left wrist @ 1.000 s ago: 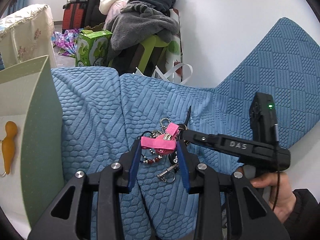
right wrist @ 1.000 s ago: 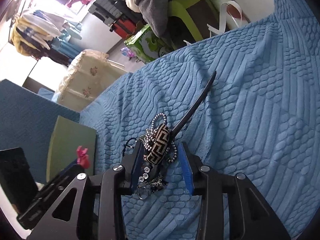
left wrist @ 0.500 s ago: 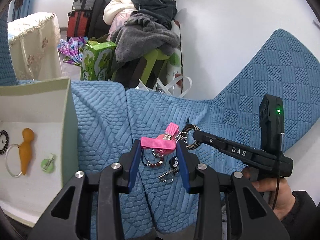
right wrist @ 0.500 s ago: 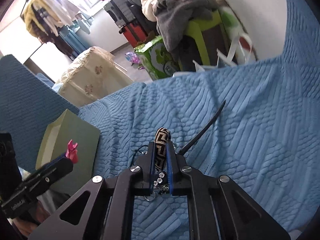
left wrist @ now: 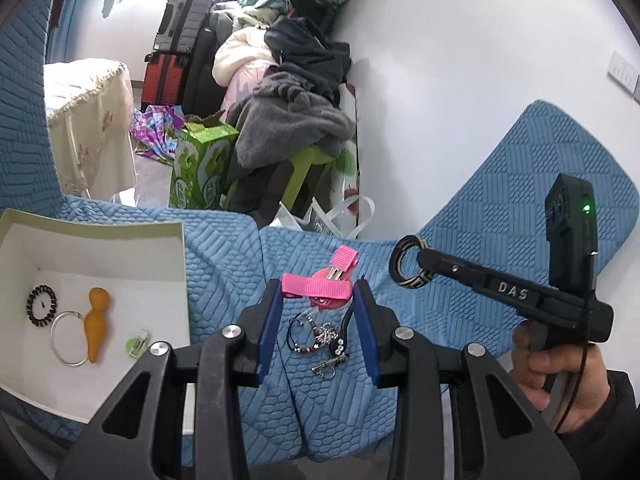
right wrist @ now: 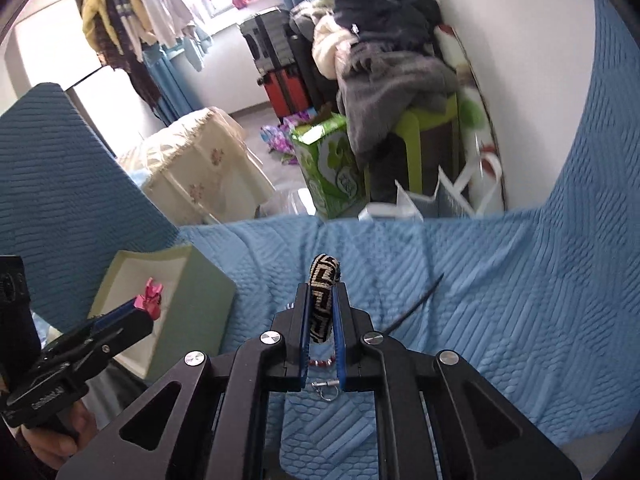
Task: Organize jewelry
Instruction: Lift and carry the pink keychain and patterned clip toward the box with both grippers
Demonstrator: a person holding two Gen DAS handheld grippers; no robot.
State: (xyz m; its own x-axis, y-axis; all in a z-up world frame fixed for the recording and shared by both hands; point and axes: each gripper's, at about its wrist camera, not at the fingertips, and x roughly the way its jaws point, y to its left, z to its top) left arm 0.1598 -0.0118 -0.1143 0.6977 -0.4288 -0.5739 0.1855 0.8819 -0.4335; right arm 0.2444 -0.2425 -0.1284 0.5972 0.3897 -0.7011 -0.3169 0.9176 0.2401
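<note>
Right wrist view: patterned bangle (right wrist: 322,300) is pinched between the nearly closed jaws of the right gripper (right wrist: 322,308), lifted clear of the blue quilted cover (right wrist: 500,280).
Bangle is judged light, rigid and wrapped in woven fabric, so grippy rather than slippery; it is held across the band's flat sides, ring standing on edge, which looks like the right place to take it. In the left wrist view a pink ribbon hair clip (left wrist: 316,286) is clamped across the tips of the left gripper (left wrist: 316,292); it is judged light, soft-covered and springy, best held by the ribbon bar. Loose beaded bracelets and a key ring (left wrist: 320,332) lie on the cover at 6 o'clock below the clip. Open white-lined box (left wrist: 100,248) sits at 9 o'clock, with a hair coil, silver hoop, orange piece and green clip inside.
</note>
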